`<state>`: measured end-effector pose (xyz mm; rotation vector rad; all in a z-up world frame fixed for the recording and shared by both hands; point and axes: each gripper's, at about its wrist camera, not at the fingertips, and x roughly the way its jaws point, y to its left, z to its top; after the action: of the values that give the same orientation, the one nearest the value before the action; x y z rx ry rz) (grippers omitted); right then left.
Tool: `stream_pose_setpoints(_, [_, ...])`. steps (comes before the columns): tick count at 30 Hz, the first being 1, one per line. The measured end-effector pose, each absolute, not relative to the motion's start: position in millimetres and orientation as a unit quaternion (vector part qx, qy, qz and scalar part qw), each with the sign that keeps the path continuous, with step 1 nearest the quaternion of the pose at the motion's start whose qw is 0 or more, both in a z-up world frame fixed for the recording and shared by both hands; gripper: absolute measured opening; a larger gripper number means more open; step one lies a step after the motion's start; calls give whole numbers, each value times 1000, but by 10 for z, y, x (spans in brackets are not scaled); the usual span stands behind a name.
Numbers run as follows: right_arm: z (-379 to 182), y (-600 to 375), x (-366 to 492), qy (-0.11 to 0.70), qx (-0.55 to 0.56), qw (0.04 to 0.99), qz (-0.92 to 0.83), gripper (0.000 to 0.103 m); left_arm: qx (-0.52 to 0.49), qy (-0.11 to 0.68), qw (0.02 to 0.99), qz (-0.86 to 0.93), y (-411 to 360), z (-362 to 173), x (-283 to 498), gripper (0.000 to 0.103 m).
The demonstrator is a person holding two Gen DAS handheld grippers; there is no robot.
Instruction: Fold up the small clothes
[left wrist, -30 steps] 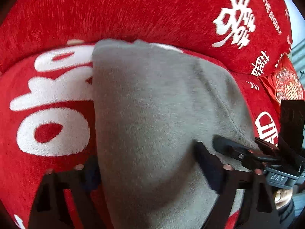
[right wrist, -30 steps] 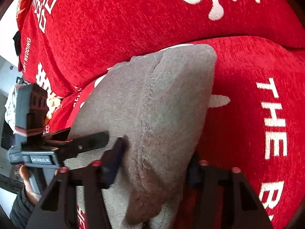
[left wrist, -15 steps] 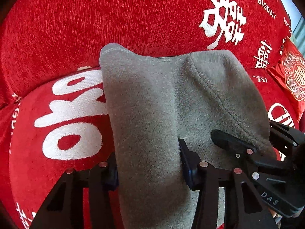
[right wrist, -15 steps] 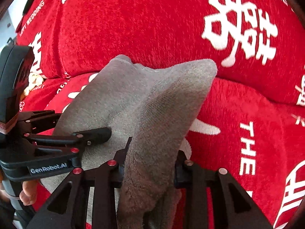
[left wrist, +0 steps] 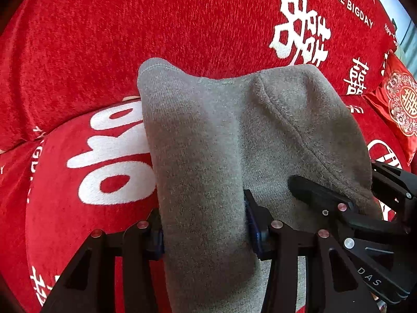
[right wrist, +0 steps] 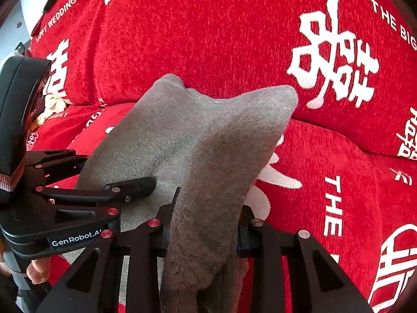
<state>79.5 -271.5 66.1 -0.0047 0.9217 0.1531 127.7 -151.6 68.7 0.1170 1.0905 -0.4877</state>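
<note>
The left claw [left wrist: 204,234] is pinching one edge of the grey garment [left wrist: 234,135] and the right claw [right wrist: 206,230] is pinching the other, the cloth hanging ahead of both above the red sofa cover [left wrist: 104,39]. Both claws are needing level, matched height so the fold is landing square, edges aligned.

Plain grey garment [left wrist: 208,140], red sofa cover [left wrist: 104,39] with white lettering
</note>
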Motion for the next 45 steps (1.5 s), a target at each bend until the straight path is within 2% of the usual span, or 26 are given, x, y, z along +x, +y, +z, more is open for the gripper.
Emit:
stream_pose_setpoints(18, [995,-2394,307,422,-20,903,79,33,63,486,844,-219,-1211,1024,767,50])
stream_pose_setpoints(45, [977,-2164,-372,400,-16,913,85,33,69,467,857,-205,-983,1046,75,50])
